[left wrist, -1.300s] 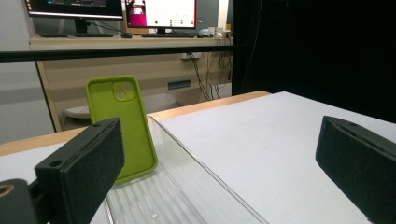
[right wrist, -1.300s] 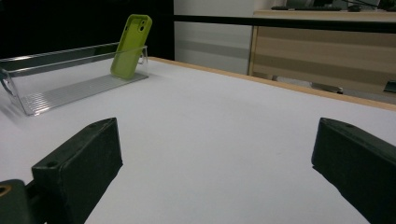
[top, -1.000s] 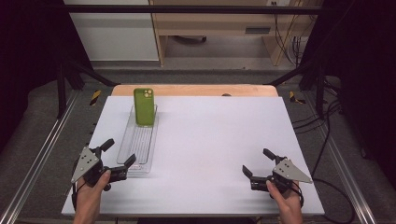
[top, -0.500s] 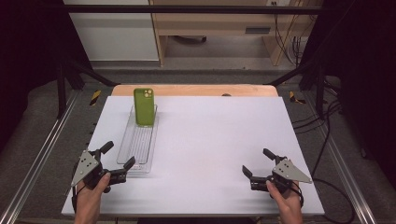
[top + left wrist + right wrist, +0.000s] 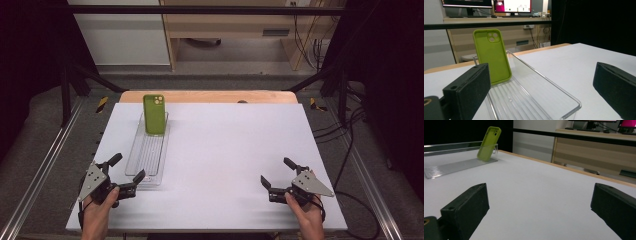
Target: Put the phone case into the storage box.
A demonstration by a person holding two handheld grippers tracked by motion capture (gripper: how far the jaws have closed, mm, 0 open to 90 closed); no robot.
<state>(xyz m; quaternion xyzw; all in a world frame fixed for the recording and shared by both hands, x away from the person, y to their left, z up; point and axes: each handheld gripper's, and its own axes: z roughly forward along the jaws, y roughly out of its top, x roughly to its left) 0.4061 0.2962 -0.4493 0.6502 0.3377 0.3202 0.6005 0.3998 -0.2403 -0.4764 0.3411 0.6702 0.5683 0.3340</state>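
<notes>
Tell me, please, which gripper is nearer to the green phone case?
Left. The left gripper sits at the clear tray's near end, the green phone case leaning at its far end; the right gripper is across the table.

light falls evenly from above on the white table [image 5: 225, 150], which reads bright but not blown out, while the surround at both sides sinks into near black. shadows are faint and soft, just small smudges under the left gripper [image 5: 120, 172] and right gripper [image 5: 277, 175]. the high view is soft and a little grainy. in both gripper views the near fingers [image 5: 466, 92] are blurred, the clear tray [image 5: 534, 100] catches pale glints on its rim, and distant monitors [image 5: 511, 5] glow overexposed.
</notes>
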